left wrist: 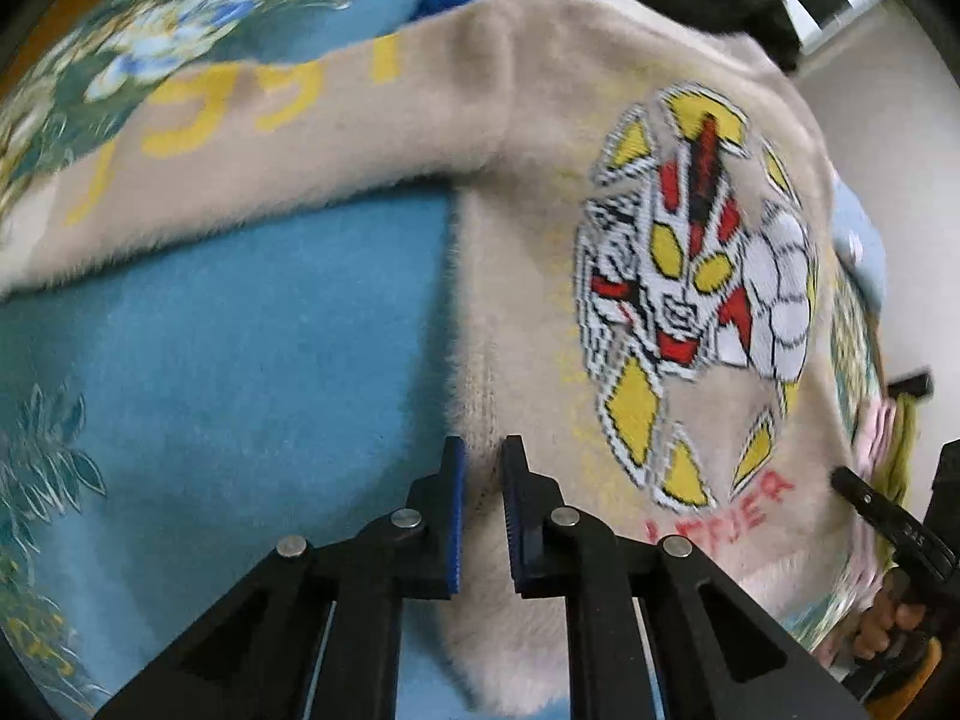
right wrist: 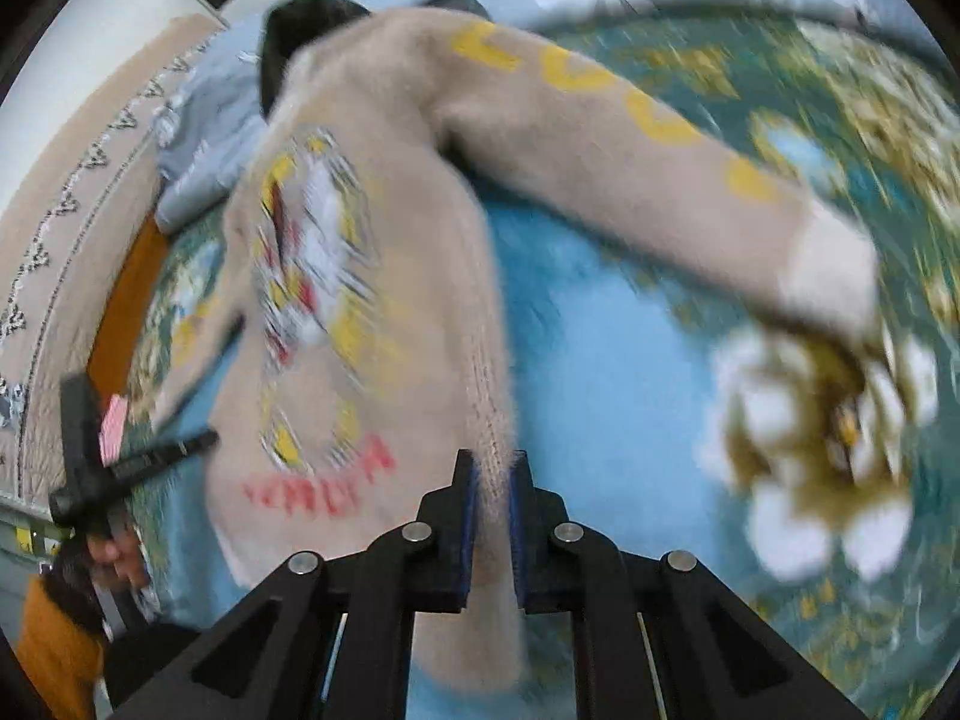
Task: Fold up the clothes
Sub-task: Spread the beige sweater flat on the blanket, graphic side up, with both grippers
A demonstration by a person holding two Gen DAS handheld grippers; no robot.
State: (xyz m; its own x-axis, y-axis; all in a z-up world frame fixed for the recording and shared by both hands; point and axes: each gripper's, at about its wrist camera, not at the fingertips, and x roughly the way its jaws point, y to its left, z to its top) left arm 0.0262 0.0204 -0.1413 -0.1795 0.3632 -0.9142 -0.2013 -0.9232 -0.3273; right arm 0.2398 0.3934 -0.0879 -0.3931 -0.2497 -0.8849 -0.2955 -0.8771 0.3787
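Both tongs are clamped on the fuzzy beige sweater [left wrist: 540, 120]: the left tongs [left wrist: 480, 468] pinch one side edge near the hem, the right tongs [right wrist: 493, 474] the opposite edge. The sweater lies flat, graphic side up, sleeves spread, on a blue floral bedspread [left wrist: 240, 330]. Looks like the grab-the-bottom step; next move probably calls for lifting both edges evenly and carrying them toward the collar. No containers visible anywhere.

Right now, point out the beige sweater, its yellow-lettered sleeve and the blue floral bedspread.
beige sweater [left wrist: 528, 276]: left wrist view, plain body beside the printed figure.
yellow-lettered sleeve [right wrist: 600, 138]: right wrist view, mid-sleeve below the letters.
blue floral bedspread [left wrist: 240, 360]: left wrist view, plain blue patch under the sleeve.
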